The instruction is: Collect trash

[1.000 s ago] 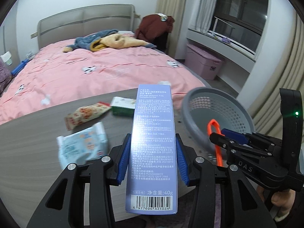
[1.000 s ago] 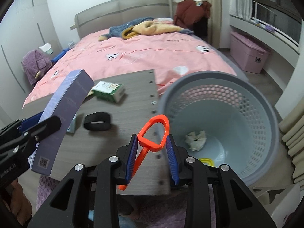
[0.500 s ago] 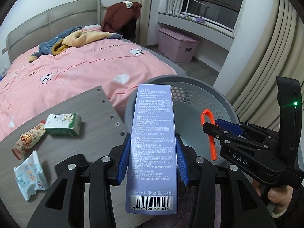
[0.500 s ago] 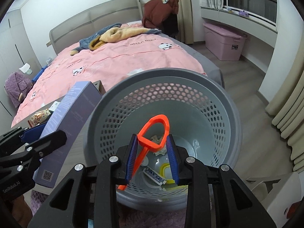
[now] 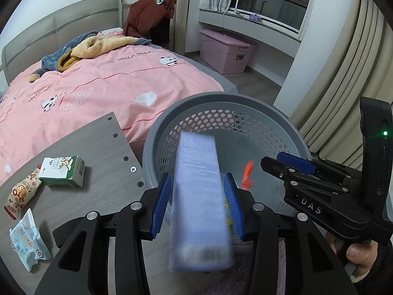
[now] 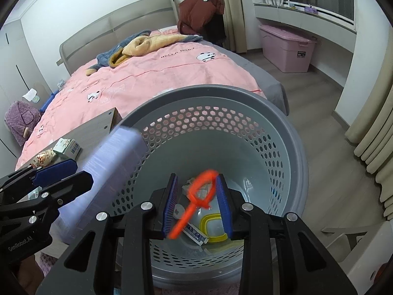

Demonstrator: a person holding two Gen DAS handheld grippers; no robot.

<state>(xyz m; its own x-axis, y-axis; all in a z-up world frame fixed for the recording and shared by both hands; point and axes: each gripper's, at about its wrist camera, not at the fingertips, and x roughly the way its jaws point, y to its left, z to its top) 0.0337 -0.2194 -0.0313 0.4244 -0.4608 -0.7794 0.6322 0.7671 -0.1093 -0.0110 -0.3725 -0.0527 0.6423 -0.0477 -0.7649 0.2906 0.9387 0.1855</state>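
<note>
Grey basket (image 6: 292,147) is being pointed into steeply by both grippers. Left gripper (image 5: 199,201) is standing apart around blurred box (image 5: 200,196); right gripper (image 6: 196,202), just opening, is flanking blurred orange loop (image 6: 196,202), neither pressed.

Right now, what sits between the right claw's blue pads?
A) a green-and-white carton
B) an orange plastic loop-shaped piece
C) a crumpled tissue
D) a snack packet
B: the right wrist view shows the orange plastic piece, blurred, between the pads of the right claw above the grey basket; the pads no longer press on it, the jaws having just been opening.
</note>
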